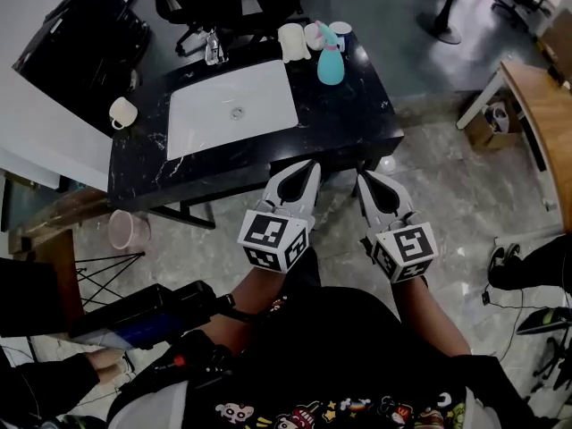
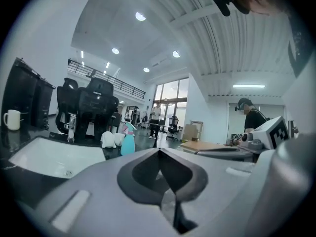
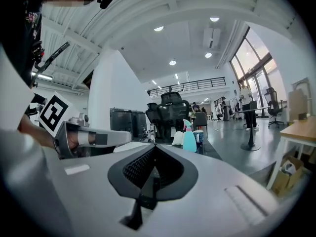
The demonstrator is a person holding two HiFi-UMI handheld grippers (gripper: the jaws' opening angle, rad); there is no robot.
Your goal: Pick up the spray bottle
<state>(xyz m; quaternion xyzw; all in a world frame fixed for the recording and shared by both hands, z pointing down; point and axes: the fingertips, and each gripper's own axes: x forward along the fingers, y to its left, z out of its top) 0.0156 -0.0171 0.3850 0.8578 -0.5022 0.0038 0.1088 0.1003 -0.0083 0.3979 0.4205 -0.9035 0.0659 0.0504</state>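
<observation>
Both pressed together and empty, the left gripper (image 1: 307,166) and right gripper (image 1: 365,178) hover short of the desk (image 1: 357,125), so the right should spread wide before squaring up on the teal spray bottle (image 1: 330,61).

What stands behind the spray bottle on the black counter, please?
Behind the spray bottle, by the far edge of the counter, stand a white cup and a pale rounded object. The bottle partly covers them, so what the object is cannot be told.
</observation>
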